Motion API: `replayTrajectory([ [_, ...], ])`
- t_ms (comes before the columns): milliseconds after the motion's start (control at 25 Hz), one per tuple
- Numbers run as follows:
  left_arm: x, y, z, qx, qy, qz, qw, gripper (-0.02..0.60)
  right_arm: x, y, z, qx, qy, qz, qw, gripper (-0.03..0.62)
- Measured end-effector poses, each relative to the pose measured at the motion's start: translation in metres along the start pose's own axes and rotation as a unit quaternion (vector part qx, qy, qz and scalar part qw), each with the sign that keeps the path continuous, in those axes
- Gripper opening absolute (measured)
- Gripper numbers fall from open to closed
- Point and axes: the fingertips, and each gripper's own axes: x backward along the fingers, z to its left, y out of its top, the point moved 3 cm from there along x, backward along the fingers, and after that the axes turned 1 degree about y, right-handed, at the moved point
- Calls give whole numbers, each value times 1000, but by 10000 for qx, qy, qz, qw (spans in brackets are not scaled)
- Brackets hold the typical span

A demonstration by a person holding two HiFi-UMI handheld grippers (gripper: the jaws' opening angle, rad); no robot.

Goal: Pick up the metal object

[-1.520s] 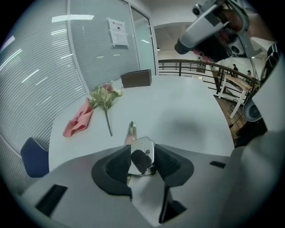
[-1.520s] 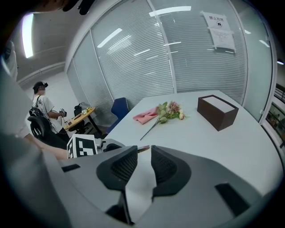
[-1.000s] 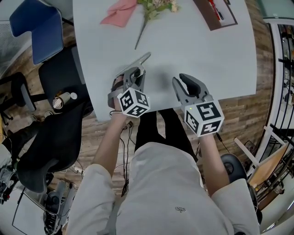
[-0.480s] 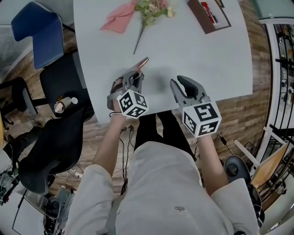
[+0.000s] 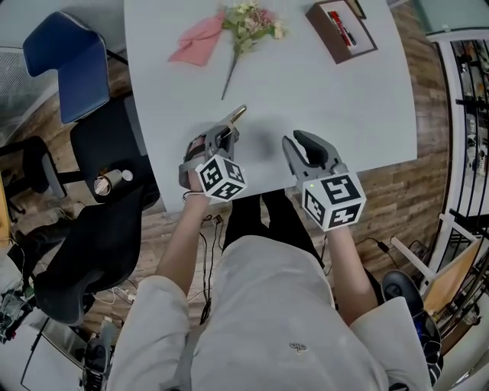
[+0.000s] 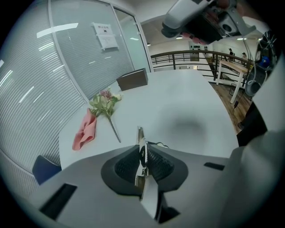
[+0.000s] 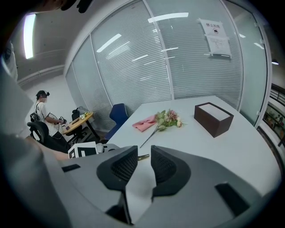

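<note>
The metal object (image 5: pixel 236 115) is a thin flat strip, standing on edge between the pads of my left gripper (image 5: pixel 226 133) near the white table's front edge. In the left gripper view the metal strip (image 6: pixel 140 136) pokes forward from my left gripper (image 6: pixel 142 156), whose jaws have just been closing and now pinch it. My right gripper (image 5: pixel 304 147) hovers open beside it to the right, nothing between its fingers. In the right gripper view my right gripper (image 7: pixel 144 163) shows a gap, with the strip's tip (image 7: pixel 143 156) beyond it.
A pink napkin (image 5: pixel 197 38), a flower sprig (image 5: pixel 246 23) and a dark brown box (image 5: pixel 341 30) lie at the far side of the table (image 5: pixel 336 99). A blue chair (image 5: pixel 65 61) and a black chair (image 5: pixel 99 229) stand to the left. A person (image 7: pixel 42 111) sits far off.
The left gripper's jaws have narrowed onto the metal strip. Both hands have stayed at about the same spot, and the right gripper has the same gap.
</note>
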Motion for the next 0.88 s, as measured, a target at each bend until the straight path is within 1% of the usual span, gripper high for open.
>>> replayTrajectory([
  [160,1,1,4,-11,53,20,10000,40,1,2,0,-58,25,-65,10000,98],
  [400,2,4,7,138,103,63,9998,28,4,5,3,-75,79,-150,9998,97],
  [560,5,5,6,384,143,87,9991,23,5,6,1,-75,76,-199,9997,97],
  [720,10,7,1,599,93,91,9981,23,10,9,-2,-38,79,-255,9996,97],
  [880,22,14,3,1040,107,22,9945,23,18,12,-5,6,87,-324,9994,97],
])
